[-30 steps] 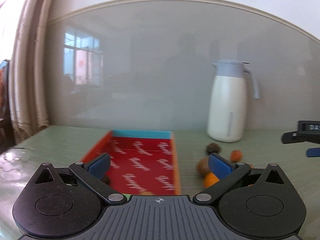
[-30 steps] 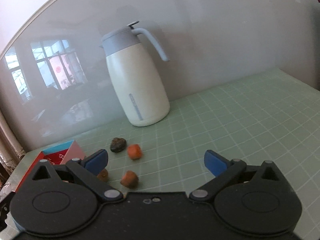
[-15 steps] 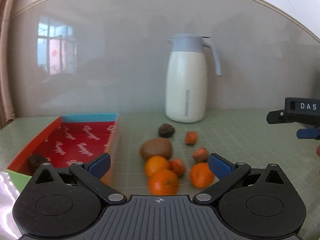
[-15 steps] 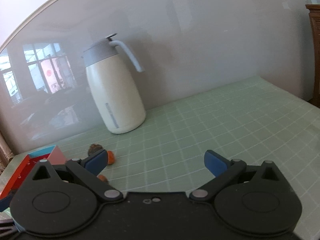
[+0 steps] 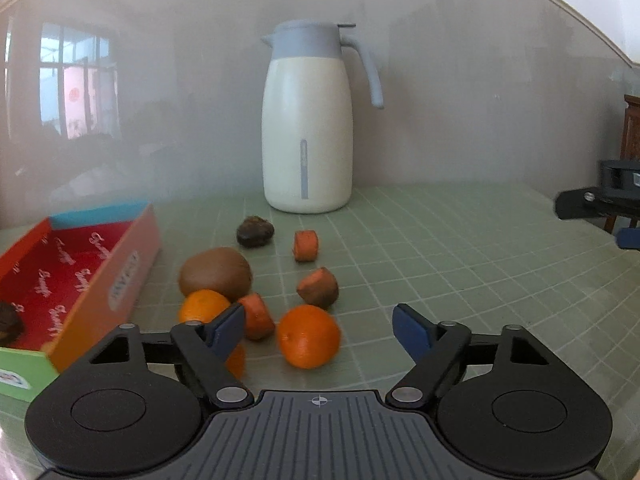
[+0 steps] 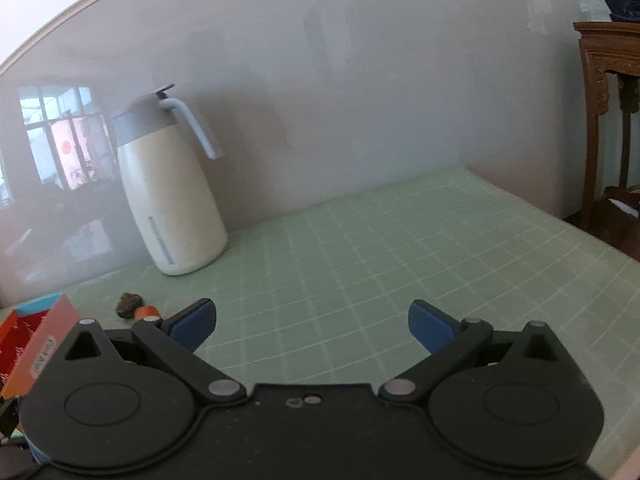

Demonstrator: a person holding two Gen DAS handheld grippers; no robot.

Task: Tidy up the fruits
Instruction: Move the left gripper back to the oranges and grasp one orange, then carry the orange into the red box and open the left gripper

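In the left wrist view my left gripper is open and empty, low over the table, with an orange just ahead between its fingers. Behind it lie a second orange, a brown kiwi, carrot pieces and a dark round fruit. A third orange is partly hidden behind the left finger. The red box at left holds one dark fruit. My right gripper is open and empty over bare table; it also shows at the left wrist view's right edge.
A cream jug with a grey lid stands against the glossy wall behind the fruit. The green grid tablecloth runs to an edge at the right, where dark wooden furniture stands.
My left gripper has swung right from over the red box to the fruit pile and come closer to it. My right gripper has swung right, so the fruit slid to its view's left edge.
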